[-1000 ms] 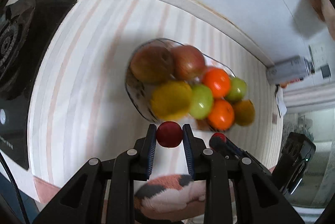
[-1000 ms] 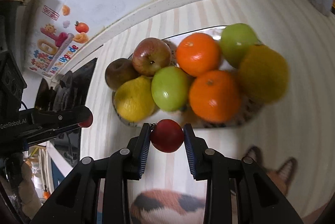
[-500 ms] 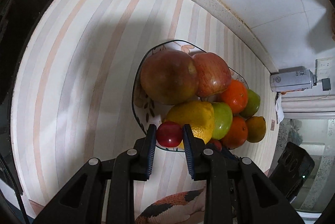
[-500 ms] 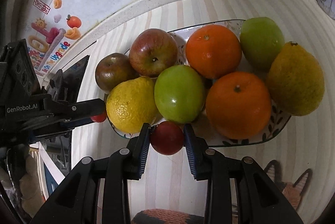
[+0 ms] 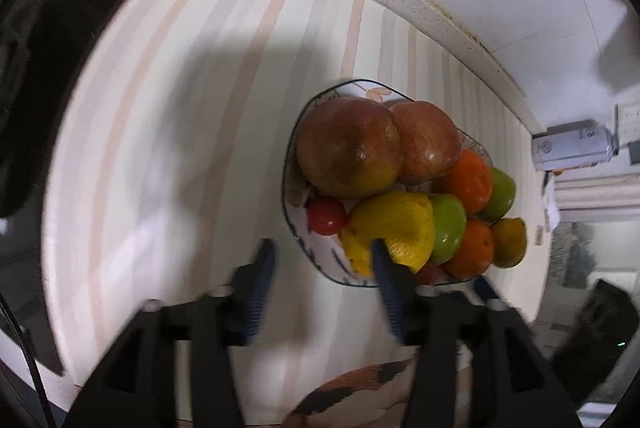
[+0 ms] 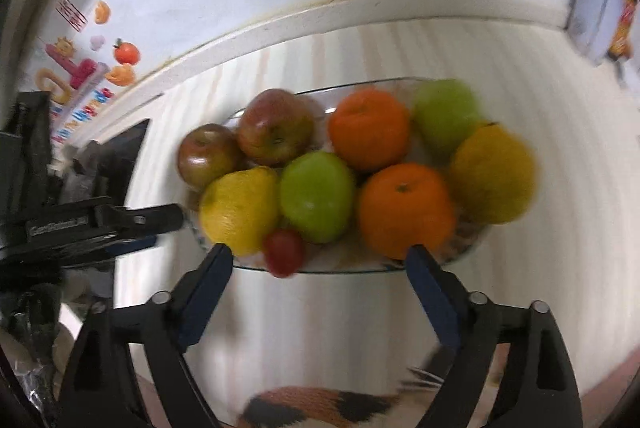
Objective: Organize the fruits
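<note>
Resting in the bowl (image 5: 316, 260), small red fruit (image 5: 326, 215) just beyond left gripper (image 5: 322, 254), jaws just opened, empty.

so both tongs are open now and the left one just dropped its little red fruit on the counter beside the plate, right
Not quite. Both tongs, left and right, have just opened with nothing between them, but the little red fruit lies on the plate, beside the yellow fruit, not on the counter. The left wrist view shows it.
</note>
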